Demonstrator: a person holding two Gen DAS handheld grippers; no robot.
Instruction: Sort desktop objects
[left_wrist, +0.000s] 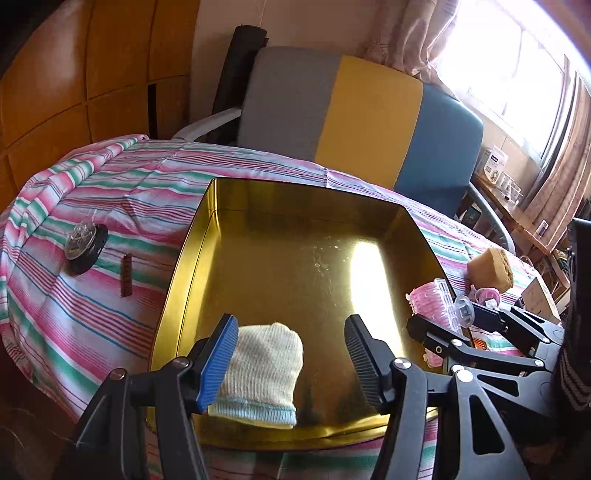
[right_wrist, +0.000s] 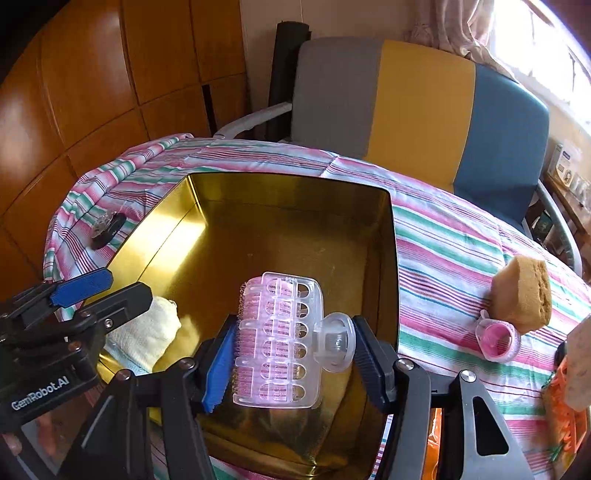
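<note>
Your right tool (right_wrist: 293, 350) is clamped on a clear plastic hair clip with a pink roller inside it (right_wrist: 280, 343), blue pad on one side, black pad on the other, and it hangs over the open gold tin (right_wrist: 391, 236). Your left tool (left_wrist: 291, 354) stands open above the same tin, its pads apart; the cream sock (left_wrist: 262, 373) lies on the tin floor just beside the blue pad, though whether that pad touches it is hard to say from this angle.

The only writing you can read is "GemRobot.AI", white on the black body of the left tool as the right wrist view shows it; the boxes by the window carry print too small to make out.

The left wrist view alone shows the small brown stick (left_wrist: 126, 275) lying on the striped cloth (left_wrist: 92, 206) of the table, near the black disc with a clear top (left_wrist: 85, 243). The right wrist view alone shows the smaller pink roller (right_wrist: 498, 339) plainly, touching the tan sponge (right_wrist: 522, 291), and something orange (right_wrist: 565, 424) at the right edge.

Counted: two tools, one tin, one sock, one sponge, one disc, one stick, two pink rollers. Behind the table stands one chair (right_wrist: 417, 96) banded grey, yellow and blue.
</note>
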